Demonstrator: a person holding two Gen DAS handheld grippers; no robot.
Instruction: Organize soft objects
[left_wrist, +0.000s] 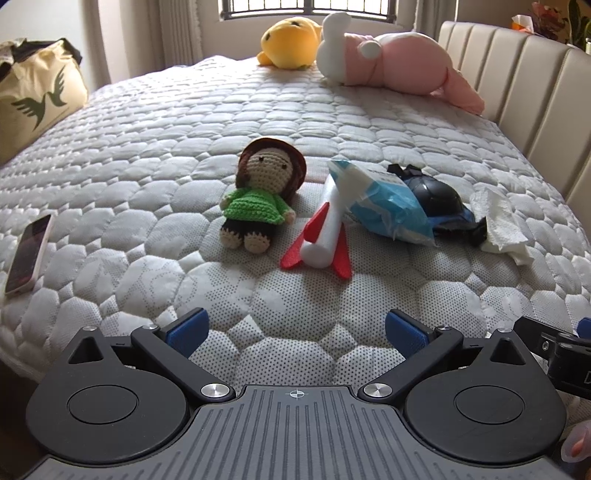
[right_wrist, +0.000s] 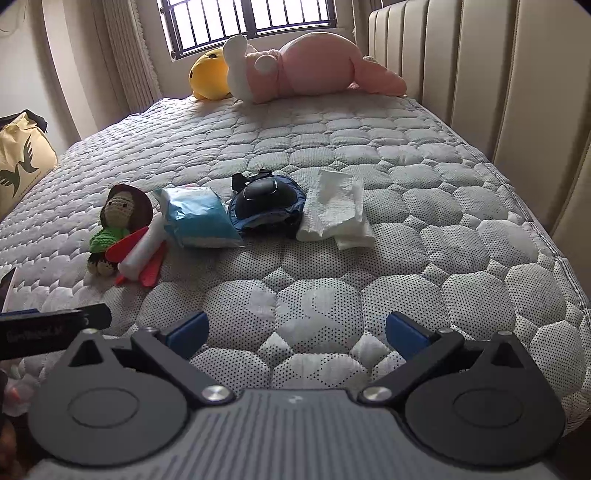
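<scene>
Near the mattress (right_wrist: 406, 206) edge, both the left gripper (left_wrist: 294, 330) and right gripper (right_wrist: 295, 330) are held spread and empty, short of a close-set row of crocheted doll (left_wrist: 260, 195), foam rocket (left_wrist: 325, 229), tissue pack (left_wrist: 384, 199), cap (right_wrist: 264, 201) and paper towel (right_wrist: 336, 210), which fits sorting just finished or pending.

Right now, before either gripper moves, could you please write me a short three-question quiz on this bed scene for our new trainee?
1. True or false: the left gripper and the right gripper are both open and hold nothing.
2. Multiple choice: what leans against the blue tissue pack? A) the phone B) the red-and-white rocket toy C) the yellow plush
3. Fill in: from the right wrist view, the white paper towel lies just to the ____ of the dark blue cap.

Key:
1. True.
2. B; the crochet doll sits on the rocket's other side.
3. Right.
</scene>
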